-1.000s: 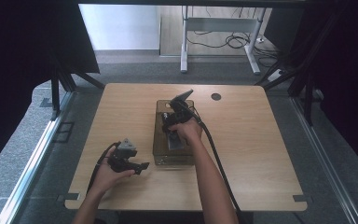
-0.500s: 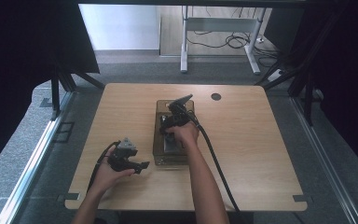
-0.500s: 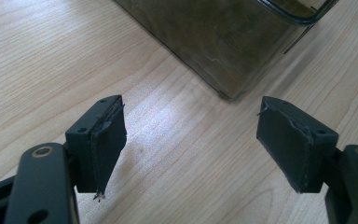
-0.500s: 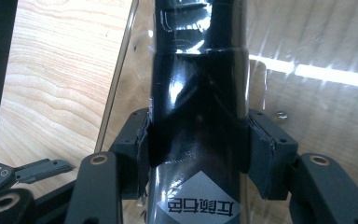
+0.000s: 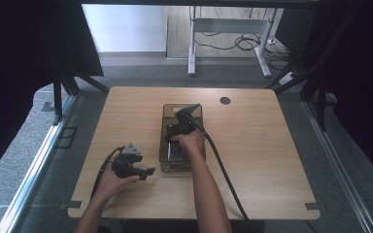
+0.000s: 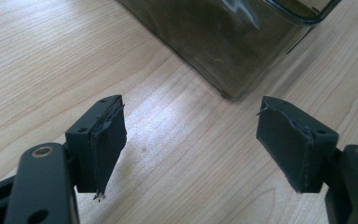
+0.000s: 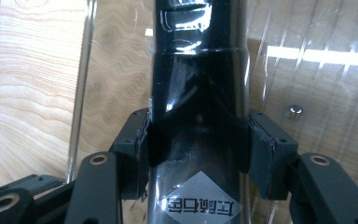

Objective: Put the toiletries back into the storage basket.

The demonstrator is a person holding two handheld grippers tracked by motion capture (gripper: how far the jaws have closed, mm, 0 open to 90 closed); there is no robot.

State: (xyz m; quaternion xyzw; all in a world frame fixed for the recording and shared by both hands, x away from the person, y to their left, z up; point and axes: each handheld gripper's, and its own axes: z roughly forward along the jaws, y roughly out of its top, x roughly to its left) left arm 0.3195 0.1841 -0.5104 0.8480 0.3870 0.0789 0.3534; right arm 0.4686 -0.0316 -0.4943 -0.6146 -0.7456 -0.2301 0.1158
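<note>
- Nearest to us, the left gripper is held in the left hand close to the desk's front edge, left of centre. In the left gripper view its jaws stand wide apart and released, with bare wood between them.
- Just beyond the left gripper we see the near corner of a clear smoky bin resting on the desk, apart from both jaws.
- In the high view we see the bin at the middle of the desk, its long side running front to back.
- The right gripper, in the right hand, reaches down into the bin.
- In the right gripper view its jaws are clenched on a glossy black object carrying a silver diamond label; this object lies inside the bin.
- We see a small dark round hole near the desk's far edge, right of centre.
</note>
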